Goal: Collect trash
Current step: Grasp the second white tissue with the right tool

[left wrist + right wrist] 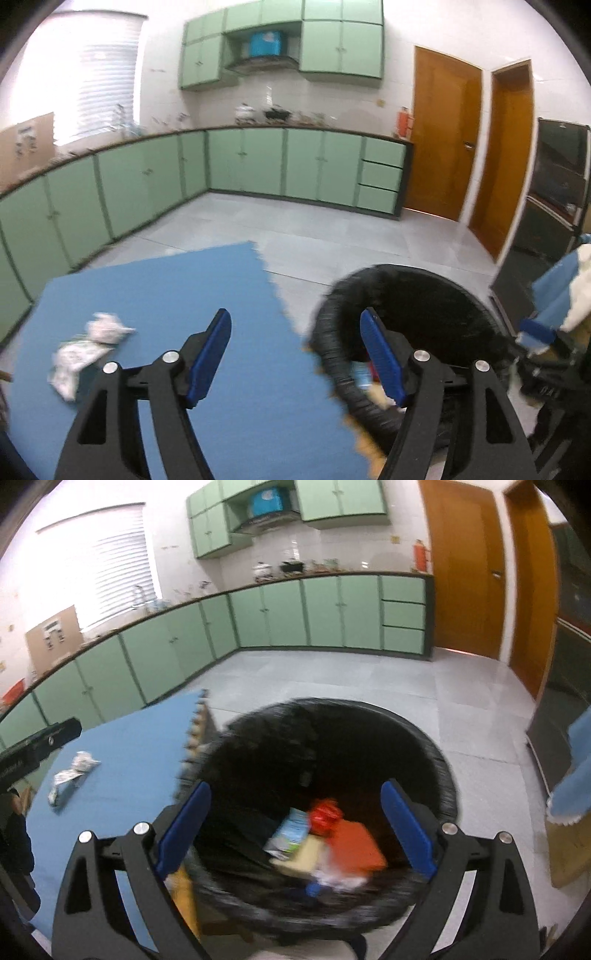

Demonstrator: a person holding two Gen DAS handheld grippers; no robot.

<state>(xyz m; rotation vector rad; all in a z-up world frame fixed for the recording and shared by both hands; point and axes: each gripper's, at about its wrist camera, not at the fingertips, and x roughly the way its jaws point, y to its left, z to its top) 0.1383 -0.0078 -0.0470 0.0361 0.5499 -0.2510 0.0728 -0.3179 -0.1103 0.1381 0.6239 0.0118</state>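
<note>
Both of my grippers stood wide with nothing between the blue pads. My right gripper (295, 827) hung over the mouth of the black-lined trash bin (439, 775), pointing down into it. Inside, low in the bin, lay a red wrapper (325, 814), an orange flat piece (356, 849), a pale blue-green packet (290, 832) and some white scraps, all blurred.

My left gripper (295, 350) was over the edge where the blue foam mat (184, 288) met the bin (332, 354): its left finger above the mat, its right finger above the bin's rim. I held nothing in it.

On the mat, well apart from the bin and toward my left, lay crumpled white paper trash (86, 350), two or three pieces touching one another; I could not tell exactly how many. From the right wrist view the same paper (72, 775) sat near the mat's left side.

Green cabinets (258, 162) lined the far walls, with wooden doors (443, 136) to the right.
</note>
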